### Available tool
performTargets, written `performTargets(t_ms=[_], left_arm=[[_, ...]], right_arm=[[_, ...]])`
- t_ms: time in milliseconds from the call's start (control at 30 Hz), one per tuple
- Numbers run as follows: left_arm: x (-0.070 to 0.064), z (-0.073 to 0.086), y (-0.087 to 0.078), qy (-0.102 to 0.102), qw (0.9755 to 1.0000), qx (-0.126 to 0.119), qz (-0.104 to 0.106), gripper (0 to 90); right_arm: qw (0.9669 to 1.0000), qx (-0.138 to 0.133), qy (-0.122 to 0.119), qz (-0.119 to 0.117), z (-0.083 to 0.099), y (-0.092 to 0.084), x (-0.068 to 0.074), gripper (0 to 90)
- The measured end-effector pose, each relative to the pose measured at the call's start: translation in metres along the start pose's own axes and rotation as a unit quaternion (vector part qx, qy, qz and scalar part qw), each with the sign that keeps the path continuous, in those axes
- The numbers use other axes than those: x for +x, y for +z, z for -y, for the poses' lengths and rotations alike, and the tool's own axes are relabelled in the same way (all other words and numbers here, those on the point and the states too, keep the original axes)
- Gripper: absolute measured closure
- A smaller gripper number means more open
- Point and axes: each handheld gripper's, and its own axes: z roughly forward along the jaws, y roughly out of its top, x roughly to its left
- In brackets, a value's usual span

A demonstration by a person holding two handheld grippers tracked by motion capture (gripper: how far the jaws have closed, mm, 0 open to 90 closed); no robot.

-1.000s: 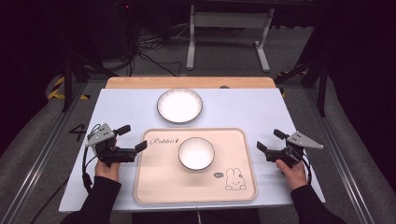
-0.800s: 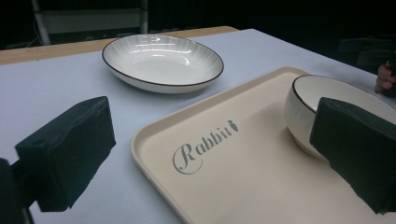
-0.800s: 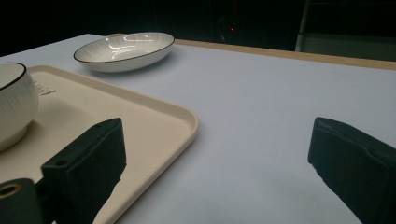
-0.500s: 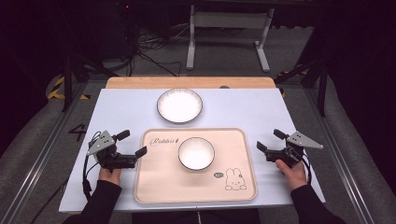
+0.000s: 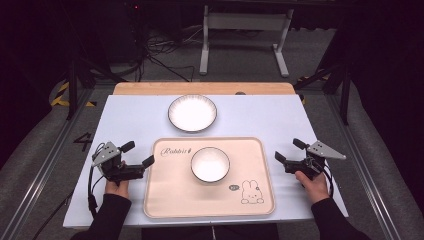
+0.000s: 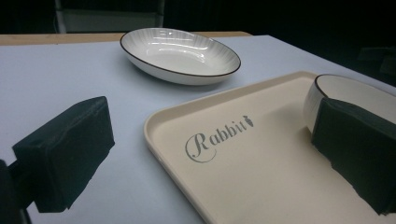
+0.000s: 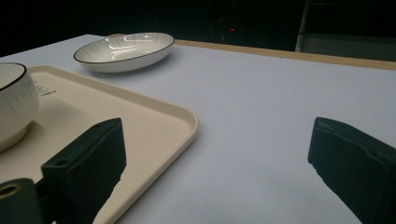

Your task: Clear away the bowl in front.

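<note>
A beige tray (image 5: 170, 195) printed with "Rabbit" and a rabbit drawing lies at the table's near middle. On it stands a white bowl (image 5: 210, 164) with a dark rim. A white ribbed plate (image 5: 192, 113) sits on the table beyond the tray. My left gripper (image 5: 138, 153) is open beside the tray's left edge, holding nothing. My right gripper (image 5: 290, 150) is open just off the tray's right edge, also holding nothing. In the left gripper view, the tray's corner (image 6: 261, 172) lies between the jaws, with the bowl (image 6: 355, 91) behind the right jaw and the plate (image 6: 180, 53) farther off.
The pale blue table top (image 5: 260, 120) has a wooden strip (image 5: 150, 88) along its far edge. Beyond it are a dark floor, cables and a metal stand (image 5: 242, 22). The right gripper view shows the tray edge (image 7: 116, 112), the bowl (image 7: 14, 107) and the plate (image 7: 123, 49).
My left gripper has drawn back slightly toward the person, still open. The right gripper, tray, bowl and plate have not moved.
</note>
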Motion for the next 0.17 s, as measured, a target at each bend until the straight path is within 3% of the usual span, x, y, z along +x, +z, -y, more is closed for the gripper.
performTargets(t_ms=[167], left_arm=[[0.0009, -0.0002, -0.001, 0.001, 1.0, 0.0, -0.001, 0.0]], right_arm=[[1.0, -0.001, 0.001, 0.0, 0.0, -0.0001, -0.0004, 4.8]])
